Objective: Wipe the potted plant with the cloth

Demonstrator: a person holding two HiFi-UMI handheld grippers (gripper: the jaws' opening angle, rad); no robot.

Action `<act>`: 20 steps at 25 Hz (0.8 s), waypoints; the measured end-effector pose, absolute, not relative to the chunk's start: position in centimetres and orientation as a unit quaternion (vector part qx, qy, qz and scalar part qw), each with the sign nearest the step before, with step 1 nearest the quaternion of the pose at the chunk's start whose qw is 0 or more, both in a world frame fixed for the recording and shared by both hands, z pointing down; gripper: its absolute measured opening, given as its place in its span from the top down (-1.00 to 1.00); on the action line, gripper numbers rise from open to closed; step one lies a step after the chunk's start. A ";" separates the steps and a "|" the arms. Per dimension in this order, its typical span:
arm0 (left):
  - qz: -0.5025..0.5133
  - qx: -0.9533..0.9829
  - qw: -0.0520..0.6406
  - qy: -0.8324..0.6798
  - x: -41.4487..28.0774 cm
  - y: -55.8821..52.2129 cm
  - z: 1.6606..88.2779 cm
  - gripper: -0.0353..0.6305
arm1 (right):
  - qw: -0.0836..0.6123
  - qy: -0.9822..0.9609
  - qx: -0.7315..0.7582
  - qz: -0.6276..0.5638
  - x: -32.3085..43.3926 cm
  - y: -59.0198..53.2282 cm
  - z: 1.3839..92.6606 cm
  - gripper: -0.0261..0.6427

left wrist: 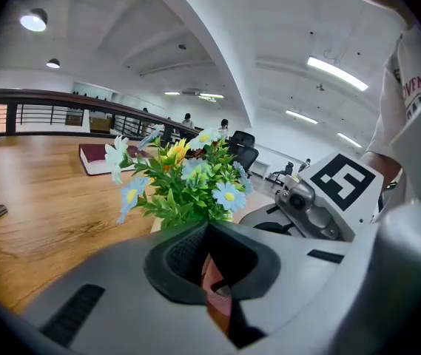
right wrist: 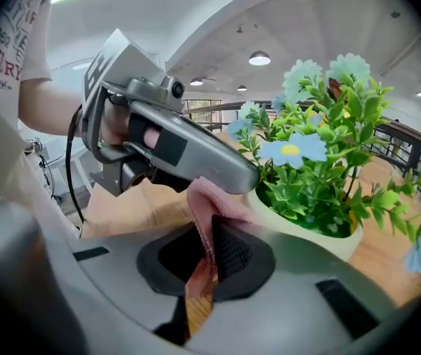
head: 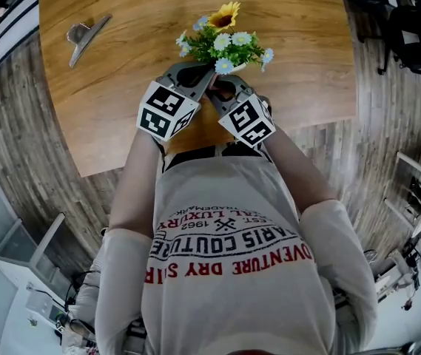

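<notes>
The pink cloth (right wrist: 209, 198) is pinched in the closed jaws of the left gripper (left wrist: 209, 268) and of the right gripper (right wrist: 206, 261) — held just beside the potted plant (right wrist: 321, 191) on the table (head: 121, 87).

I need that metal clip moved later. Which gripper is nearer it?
Left. The left gripper is lower right of the clip; the right gripper lies beyond it, farther right.

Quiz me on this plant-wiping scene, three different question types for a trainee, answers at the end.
1. True or false: the potted plant lies toppled on its side.
2. The cloth is: A green, B pink, C blue?
3. Which grippers pinch the cloth?
Key: 1 false, it stands upright on the table. 2 B. 3 Both, the left gripper and the right gripper.
</notes>
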State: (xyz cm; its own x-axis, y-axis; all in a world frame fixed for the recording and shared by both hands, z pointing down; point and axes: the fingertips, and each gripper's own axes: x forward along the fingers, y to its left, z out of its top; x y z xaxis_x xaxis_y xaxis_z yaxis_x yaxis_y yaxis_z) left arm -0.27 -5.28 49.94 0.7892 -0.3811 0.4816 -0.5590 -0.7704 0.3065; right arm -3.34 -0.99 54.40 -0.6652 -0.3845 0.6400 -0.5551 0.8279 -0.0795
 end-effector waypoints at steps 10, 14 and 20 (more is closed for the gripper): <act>0.192 0.920 0.200 -0.277 -0.4 -5.2 49.6 0.85 | 0.297 -0.888 0.293 0.193 -0.2 -0.9 53.4 0.81; 0.184 0.914 0.198 -0.302 -0.6 -5.3 49.8 0.85 | 0.296 -0.878 0.315 0.208 3.4 -1.5 53.8 0.81; 0.185 0.907 0.191 -0.328 -0.5 -5.3 49.8 0.85 | 0.308 -0.864 0.341 0.204 10.7 -3.5 53.8 0.81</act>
State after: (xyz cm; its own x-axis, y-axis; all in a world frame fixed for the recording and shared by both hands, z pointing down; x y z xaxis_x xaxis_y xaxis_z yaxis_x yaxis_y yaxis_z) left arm -0.49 -5.27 49.81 0.7168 -0.5241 0.4599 -0.6651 -0.7120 0.2252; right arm 10.70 -3.50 53.78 -0.5779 -0.4637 0.6715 -0.7153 0.6840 -0.1433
